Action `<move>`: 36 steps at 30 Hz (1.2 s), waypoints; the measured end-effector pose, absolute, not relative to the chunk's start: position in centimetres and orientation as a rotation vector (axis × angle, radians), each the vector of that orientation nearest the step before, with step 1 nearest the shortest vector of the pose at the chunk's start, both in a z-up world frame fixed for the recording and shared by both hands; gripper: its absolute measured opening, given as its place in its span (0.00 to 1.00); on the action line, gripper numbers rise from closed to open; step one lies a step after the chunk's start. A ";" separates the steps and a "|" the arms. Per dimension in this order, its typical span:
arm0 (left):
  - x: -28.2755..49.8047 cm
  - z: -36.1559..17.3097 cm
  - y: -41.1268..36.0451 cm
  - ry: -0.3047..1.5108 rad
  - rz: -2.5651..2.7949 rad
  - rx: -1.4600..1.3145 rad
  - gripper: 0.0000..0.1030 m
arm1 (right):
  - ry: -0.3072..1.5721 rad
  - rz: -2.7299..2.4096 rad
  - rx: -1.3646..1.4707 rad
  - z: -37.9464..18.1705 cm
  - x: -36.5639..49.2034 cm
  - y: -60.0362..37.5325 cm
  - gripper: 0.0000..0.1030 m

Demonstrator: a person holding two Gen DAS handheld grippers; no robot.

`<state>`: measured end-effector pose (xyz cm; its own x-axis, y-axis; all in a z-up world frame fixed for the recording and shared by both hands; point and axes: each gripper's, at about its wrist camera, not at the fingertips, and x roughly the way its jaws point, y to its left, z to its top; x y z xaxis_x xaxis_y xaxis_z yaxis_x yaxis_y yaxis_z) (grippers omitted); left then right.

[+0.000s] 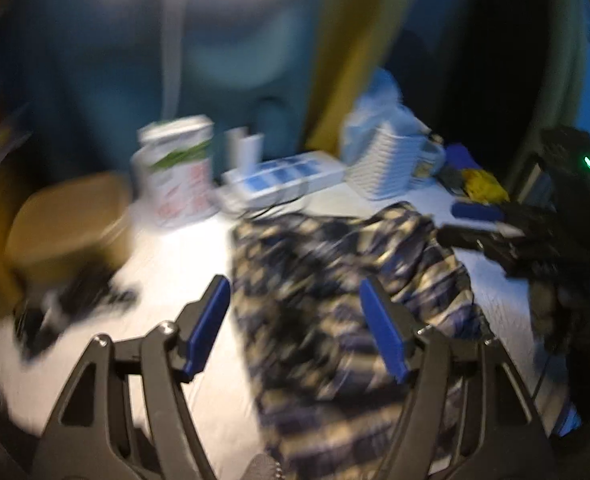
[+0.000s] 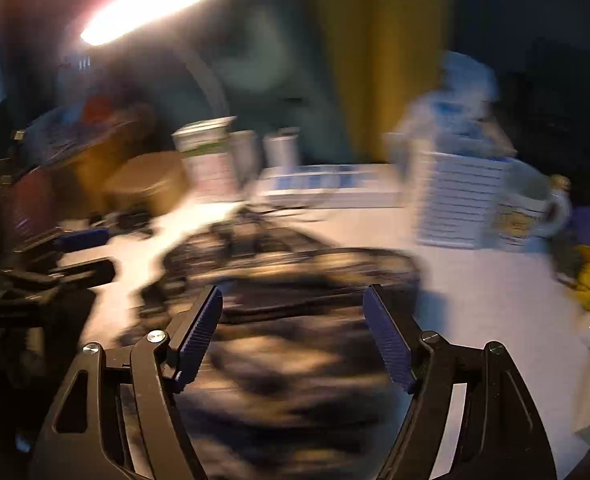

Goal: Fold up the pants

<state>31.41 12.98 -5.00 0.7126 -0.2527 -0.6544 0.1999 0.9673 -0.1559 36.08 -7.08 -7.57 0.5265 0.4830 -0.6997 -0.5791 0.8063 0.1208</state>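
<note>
Here, label by label:
Pants (image 1: 347, 280): plaid, dark blue and tan, lying bunched on the white bench (image 1: 183, 256), mid-surface, blurred in both views.
Left tool (image 1: 295, 328): spread wide, nothing between the blue pads, hovering over the near left edge of the pants.
Right tool (image 2: 293, 334): spread wide as well, gripping nothing, above the pants.
White slatted basket (image 2: 459, 204): standing at the back right of the bench, with pale blue plastic (image 2: 455, 108) bulging out of its top.
Mug (image 2: 531, 208): just beside the basket on its right; contents impossible to tell.
Brown round box (image 1: 71, 220): back left, lid on.
White carton (image 1: 179, 172): green and red print, upright next to the brown box.
Flat blue-and-white boxes (image 1: 283, 180): along the back, between carton and basket.
Left wrist view only: right tool from the side at far right, with a green light (image 1: 588, 160).
Right wrist view only: left tool from the side at far left, plus a bright lamp strip (image 2: 147, 4) overhead.
</note>
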 end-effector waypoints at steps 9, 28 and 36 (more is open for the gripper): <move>38.5 -10.0 9.4 0.908 -0.348 0.201 0.66 | 0.880 0.765 -0.212 -12.4 40.4 -7.2 0.57; 41.4 -10.3 16.4 0.877 -0.175 -0.232 0.35 | 0.910 0.714 -0.211 -14.3 45.8 -2.9 0.41; 37.7 -5.6 17.2 0.782 -0.168 -0.272 0.39 | 0.796 0.626 -0.233 -10.9 44.3 -4.8 0.54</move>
